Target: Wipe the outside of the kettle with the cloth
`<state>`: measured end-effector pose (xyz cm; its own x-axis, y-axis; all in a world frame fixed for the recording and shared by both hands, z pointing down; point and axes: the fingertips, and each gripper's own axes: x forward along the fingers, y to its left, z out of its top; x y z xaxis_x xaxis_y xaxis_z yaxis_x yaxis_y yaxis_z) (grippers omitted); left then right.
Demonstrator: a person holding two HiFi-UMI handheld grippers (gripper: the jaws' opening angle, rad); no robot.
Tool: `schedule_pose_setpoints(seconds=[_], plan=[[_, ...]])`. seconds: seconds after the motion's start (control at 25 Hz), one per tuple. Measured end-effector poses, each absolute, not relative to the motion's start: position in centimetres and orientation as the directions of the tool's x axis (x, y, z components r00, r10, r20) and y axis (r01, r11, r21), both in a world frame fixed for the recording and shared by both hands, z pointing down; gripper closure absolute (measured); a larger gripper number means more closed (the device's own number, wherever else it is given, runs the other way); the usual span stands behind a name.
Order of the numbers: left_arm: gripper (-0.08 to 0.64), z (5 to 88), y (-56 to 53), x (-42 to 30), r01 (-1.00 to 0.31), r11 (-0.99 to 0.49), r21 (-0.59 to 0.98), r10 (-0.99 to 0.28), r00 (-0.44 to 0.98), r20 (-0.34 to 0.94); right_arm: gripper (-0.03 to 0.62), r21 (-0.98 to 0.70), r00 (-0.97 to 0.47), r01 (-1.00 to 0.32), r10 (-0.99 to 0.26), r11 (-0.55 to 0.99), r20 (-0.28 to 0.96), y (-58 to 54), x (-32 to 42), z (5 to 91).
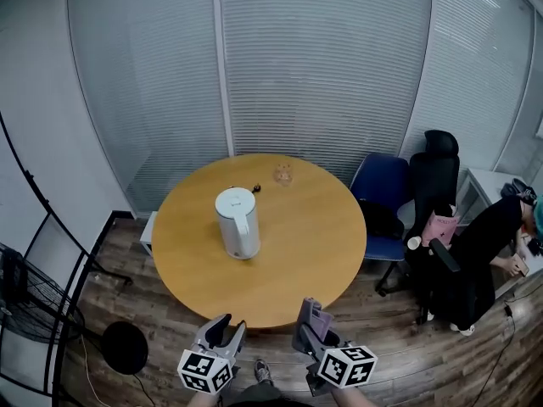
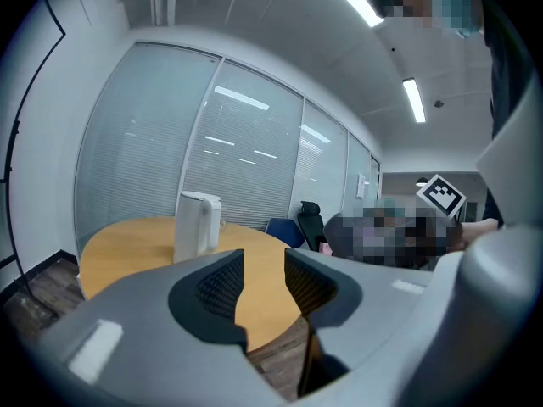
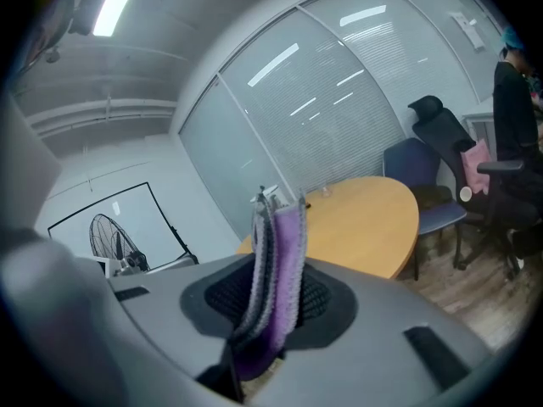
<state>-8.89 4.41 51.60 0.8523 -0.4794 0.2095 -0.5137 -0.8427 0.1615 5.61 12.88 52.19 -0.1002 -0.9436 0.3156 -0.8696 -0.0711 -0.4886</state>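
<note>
The white kettle (image 1: 237,222) is being shown upright, left of centre on the round table (image 1: 322,244), in the middle of the head view. The purple cloth (image 3: 282,261) is being clenched, folded, between the jaws of the right gripper (image 3: 276,288), at the lower frame edge, short of the table. The left gripper (image 2: 265,280) is being held beside it, jaws apart with nothing between them, well apart from the kettle. A glass (image 1: 282,174) is being shown near the table's upper edge, and a blue chair (image 1: 382,195) at the right.
</note>
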Motion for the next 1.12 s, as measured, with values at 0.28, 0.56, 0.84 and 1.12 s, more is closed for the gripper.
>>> schedule_pose_setpoints(seconds=[0.28, 0.56, 0.84, 1.12], plan=[[0.425, 52.2, -2.8, -6.3, -0.481, -0.862, 0.160, -0.445, 0.869, 0.215, 0.503, -0.494, -0.085, -0.865, -0.945, -0.086, 0.315, 5.8, 6.8, 52.4], [0.425, 52.7, -9.0, -4.5, -0.442, -0.881, 0.170, -0.404, 0.888, 0.218, 0.503, -0.490, -0.058, -0.864, -0.944, -0.114, 0.324, -0.6, 7.9, 52.8], [0.425, 53.3, -12.6, -2.9, -0.433, -0.883, 0.180, -0.392, 0.892, 0.225, 0.503, -0.476, -0.060, -0.874, -0.947, -0.103, 0.315, -5.3, 8.9, 52.5], [0.423, 53.9, -15.1, -0.8, -0.470, -0.866, 0.173, -0.427, 0.873, 0.235, 0.503, -0.493, -0.105, -0.868, -0.950, -0.057, 0.294, -10.3, 10.5, 52.5]])
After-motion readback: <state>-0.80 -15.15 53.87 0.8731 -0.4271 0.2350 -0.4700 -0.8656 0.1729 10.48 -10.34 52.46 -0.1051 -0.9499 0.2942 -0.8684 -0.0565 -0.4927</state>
